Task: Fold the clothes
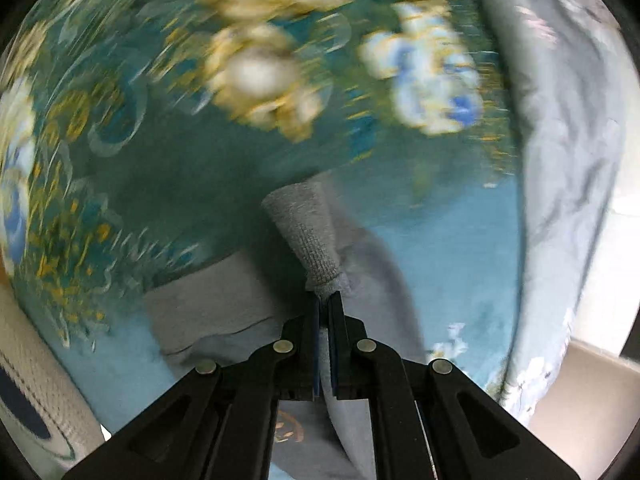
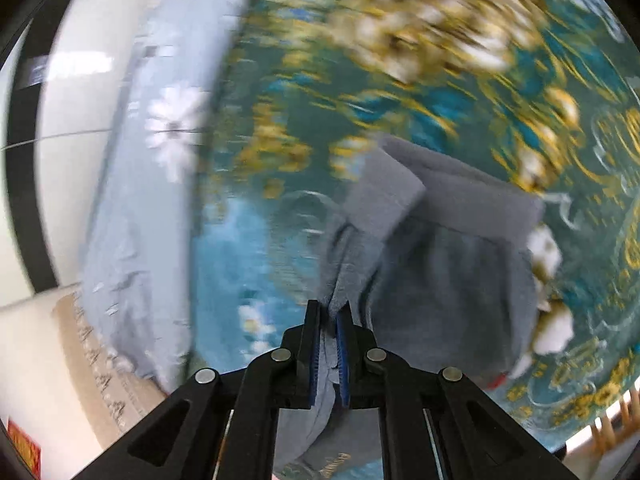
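No legible text — gold print on grey garment (image 2: pixel 448 280) blurred

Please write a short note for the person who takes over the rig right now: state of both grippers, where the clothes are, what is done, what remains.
Left gripper: shut on the ribbed cuff of the grey garment.
Right gripper: shut on a bunched part of the same grey garment, near its other ribbed cuff.
The garment hangs from both grippers over the teal floral bedspread; a light blue quilt lies at the bed's edge.
Done: garment gripped at two places.
Left: lay it flat and fold it. Views are motion-blurred, so check the grip first.
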Demonstrator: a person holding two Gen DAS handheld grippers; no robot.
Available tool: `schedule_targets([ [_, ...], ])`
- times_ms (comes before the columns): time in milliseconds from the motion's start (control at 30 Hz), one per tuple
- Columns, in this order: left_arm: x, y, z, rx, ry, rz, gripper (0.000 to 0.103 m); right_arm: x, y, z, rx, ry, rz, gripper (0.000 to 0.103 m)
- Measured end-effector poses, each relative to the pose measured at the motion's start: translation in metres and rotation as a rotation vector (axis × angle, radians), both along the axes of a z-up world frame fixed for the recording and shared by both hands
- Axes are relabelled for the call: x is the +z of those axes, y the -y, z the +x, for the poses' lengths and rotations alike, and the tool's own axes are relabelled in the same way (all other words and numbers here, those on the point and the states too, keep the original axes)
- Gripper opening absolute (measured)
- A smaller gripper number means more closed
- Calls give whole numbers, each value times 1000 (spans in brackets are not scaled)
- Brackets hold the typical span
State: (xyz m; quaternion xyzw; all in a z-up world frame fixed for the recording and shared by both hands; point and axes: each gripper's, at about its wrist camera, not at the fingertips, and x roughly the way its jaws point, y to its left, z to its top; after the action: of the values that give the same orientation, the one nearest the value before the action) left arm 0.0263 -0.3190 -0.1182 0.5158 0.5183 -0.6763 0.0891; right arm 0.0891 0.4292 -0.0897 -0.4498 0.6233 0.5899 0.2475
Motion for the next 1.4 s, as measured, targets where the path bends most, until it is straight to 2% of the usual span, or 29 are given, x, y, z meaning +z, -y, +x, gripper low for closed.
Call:
schedule_targets([
  [33, 11, 0, -2, 2, -38, 3, 3, 5, -2, 3, 4, -9, 12, 0],
  [67, 29, 1, 1, 7, -109, 8, 3, 10, -5, 6, 7, -18, 23, 0],
  [133, 50, 6, 20, -1, -198, -3, 3, 20, -9, 12, 14, -36, 46, 0],
  [167, 52, 6, 22, -9, -228, -14, 3, 25, -12, 15, 18, -45, 58, 0],
  [233, 41, 5, 34, -32, -235, -44, 3, 35, -16, 20, 25, -63, 81, 0],
  [300, 9, 2, 49, -49, -147, -71, 3, 35, -14, 18, 37, -72, 84, 0],
  [433, -51, 7, 91, 76, 5, 17, 3, 25, -3, 6, 66, -79, 67, 0],
  [567, -73, 9, 97, 122, 10, 49, 3, 14, 9, -7, 96, -85, 49, 0],
  [767, -50, 8, 86, 45, -41, -17, 3, -2, 27, -27, 140, -95, 23, 1],
  [800, -49, 7, 85, 36, -41, -25, 3, -4, 30, -31, 148, -95, 20, 4],
  [1067, -51, 3, 90, 31, -19, -28, 3, -24, 53, -105, 206, -48, 28, 5],
  [1133, -52, 3, 93, 31, -12, -24, 3, -29, 58, -123, 221, -37, 31, 9],
  [1167, -53, 4, 94, 31, -9, -19, 3, -31, 61, -132, 228, -31, 32, 15],
  [1267, -56, 7, 95, 34, -4, -3, 4, -39, 70, -160, 250, -14, 35, 40],
  [1400, -59, 8, 94, 27, -1, 10, 4, -55, 64, -184, 214, 75, 52, 41],
])
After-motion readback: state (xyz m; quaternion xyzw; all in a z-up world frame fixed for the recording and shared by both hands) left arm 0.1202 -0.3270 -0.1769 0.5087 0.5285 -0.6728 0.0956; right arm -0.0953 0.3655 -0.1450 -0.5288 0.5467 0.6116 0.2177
